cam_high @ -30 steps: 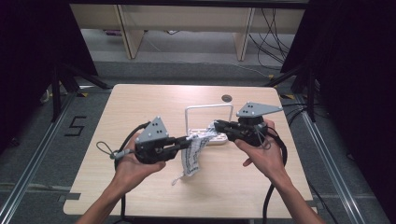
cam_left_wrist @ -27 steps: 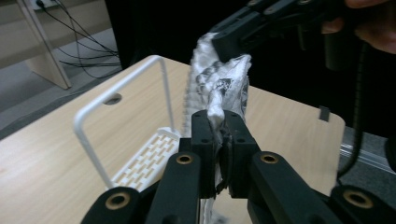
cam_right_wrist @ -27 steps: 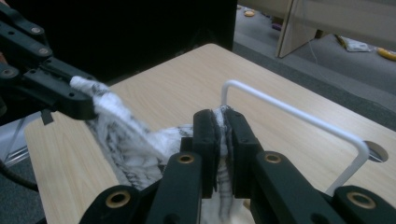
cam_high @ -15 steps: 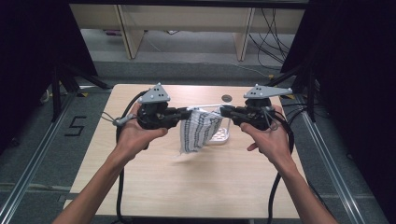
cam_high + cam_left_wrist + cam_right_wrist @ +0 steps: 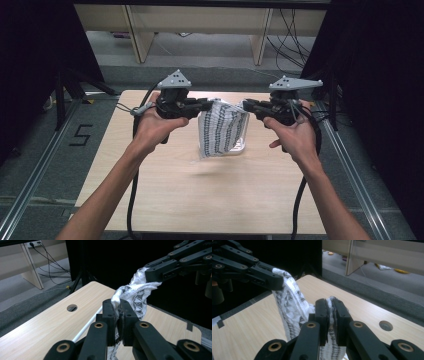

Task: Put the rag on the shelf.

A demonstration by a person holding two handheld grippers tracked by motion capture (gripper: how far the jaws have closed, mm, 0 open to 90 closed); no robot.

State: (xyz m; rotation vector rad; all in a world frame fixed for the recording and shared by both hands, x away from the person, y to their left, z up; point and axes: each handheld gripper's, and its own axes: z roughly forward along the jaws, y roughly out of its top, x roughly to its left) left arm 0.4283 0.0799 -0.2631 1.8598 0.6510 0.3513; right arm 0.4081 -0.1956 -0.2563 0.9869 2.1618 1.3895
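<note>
Cloth (image 5: 223, 130) hangs above the table (image 5: 165, 190) in the high view; gripper views show the left gripper (image 5: 117, 312) and right gripper (image 5: 332, 312) each clamping a top corner.

It looked like a lab: a wooden table (image 5: 165, 200) stood between black curtains (image 5: 35, 60), with floor rails (image 5: 30, 190), loose cables (image 5: 287, 20) and a taped "5" (image 5: 80, 135).

Table (image 5: 150, 190): light wood-grain top, rounded corners, standing on a grey floor (image 5: 45, 165). A round hole (image 5: 72, 307) sits near the far edge. White rack (image 5: 241, 146), possibly wire, rests on the top near the middle, mostly hidden by a hanging cloth; a white bar (image 5: 86, 327) of it lies along the surface. A small notch (image 5: 189, 326) cuts one edge.
</note>
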